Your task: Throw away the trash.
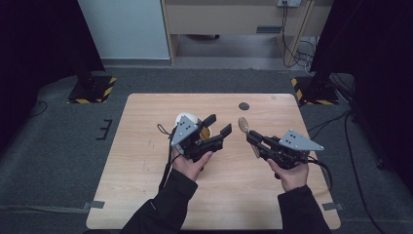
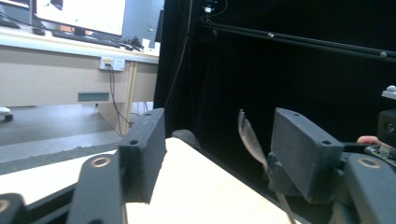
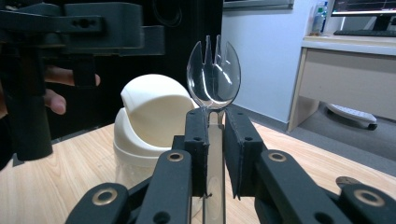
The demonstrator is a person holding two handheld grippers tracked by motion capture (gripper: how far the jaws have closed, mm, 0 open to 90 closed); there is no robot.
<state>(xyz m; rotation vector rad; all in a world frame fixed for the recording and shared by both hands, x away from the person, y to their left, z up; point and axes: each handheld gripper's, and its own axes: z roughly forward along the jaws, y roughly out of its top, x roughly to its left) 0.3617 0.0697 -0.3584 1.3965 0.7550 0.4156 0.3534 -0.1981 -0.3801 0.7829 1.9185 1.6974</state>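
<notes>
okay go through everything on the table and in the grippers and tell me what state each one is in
Left gripper: open, holding nothing, raised beside the bin.
Right gripper: shut on the spork's handle.
Clear plastic spork: held off the table, upright between the jaws, tines up.
White swing-lid bin: standing on the table, lid tilted.
Wooden table: bears the bin.

even overhead light on the table (image 1: pixel 146 195), dark curtained sides; close views slightly soft.
</notes>
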